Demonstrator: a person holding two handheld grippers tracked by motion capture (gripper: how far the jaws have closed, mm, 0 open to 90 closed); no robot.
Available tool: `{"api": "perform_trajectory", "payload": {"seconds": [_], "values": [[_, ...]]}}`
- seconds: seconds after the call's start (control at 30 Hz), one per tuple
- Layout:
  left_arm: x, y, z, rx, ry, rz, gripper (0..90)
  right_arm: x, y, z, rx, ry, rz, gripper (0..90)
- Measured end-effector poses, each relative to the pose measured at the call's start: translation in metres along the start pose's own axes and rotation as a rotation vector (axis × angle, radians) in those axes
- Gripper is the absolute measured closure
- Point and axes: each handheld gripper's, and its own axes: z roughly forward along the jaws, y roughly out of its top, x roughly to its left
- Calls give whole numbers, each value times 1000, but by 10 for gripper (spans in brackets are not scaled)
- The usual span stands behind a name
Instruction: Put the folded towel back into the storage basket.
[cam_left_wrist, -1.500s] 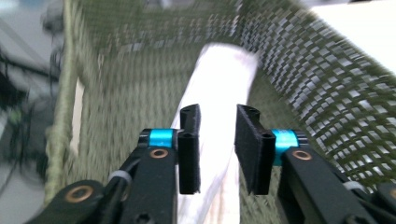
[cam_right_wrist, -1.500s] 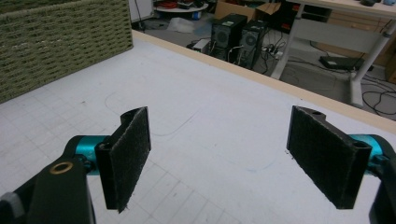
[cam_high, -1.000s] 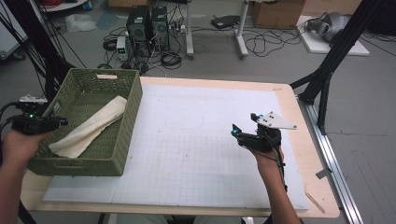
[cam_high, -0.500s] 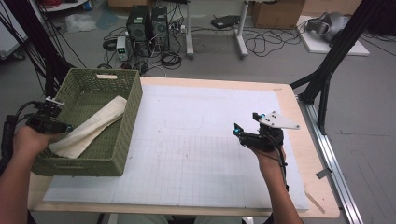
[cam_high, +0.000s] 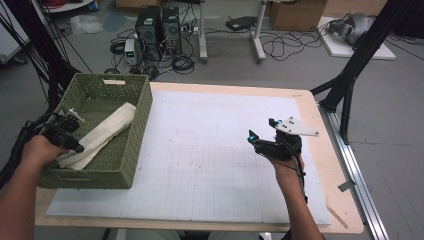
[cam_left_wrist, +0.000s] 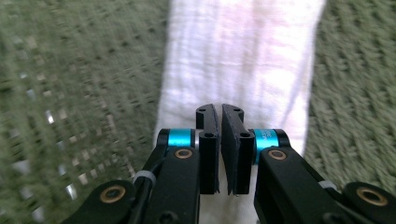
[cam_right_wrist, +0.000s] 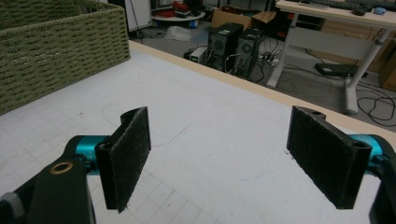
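Bench (cam_high: 325, 125): pale wood, mostly under a white gridded mat (cam_high: 210, 150) that runs beneath and ahead of the right gripper.

Basket (cam_high: 132, 135): green, woven, on the bench's left end, well left of the right gripper and directly under the left gripper. In the right gripper view, its wall (cam_right_wrist: 56, 51) at upper left, far beyond the jaws.

Towel (cam_high: 107, 132): white, folded long, lying diagonally inside the basket, its near end just beside the left gripper. In the left gripper view, a pale band (cam_left_wrist: 238, 60) straight ahead of and below the jaws, basket weave to either side.

Right gripper (cam_high: 257, 140): held above the mat's right half, grey plate on top, pointing left toward the basket. Released; in its own view (cam_right_wrist: 229, 163) jaws spread wide, nothing between them, bare mat below.

Left gripper (cam_high: 75, 145): held over the basket's near left corner, tips over the towel. In its own view (cam_left_wrist: 220, 149) clenched, pads nearly touching, a thin slit between, nothing caught in it.
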Motion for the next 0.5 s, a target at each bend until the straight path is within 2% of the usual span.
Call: {"api": "perform_trajectory", "payload": {"seconds": [0.13, 0.23, 0.37, 0.5], "values": [[-2, 1, 7, 45, -26, 22, 809, 1, 1, 1, -2, 2, -4, 213], [-4, 1, 13, 61, -38, 28, 793, 1, 1, -1, -2, 1, 0, 213], [-3, 0, 11, 13, -34, 9, 794, -3, 0, -3, -10, -4, 10, 213], [2, -2, 1, -99, -60, -22, 784, -4, 1, -4, -11, -9, 17, 214]]}}
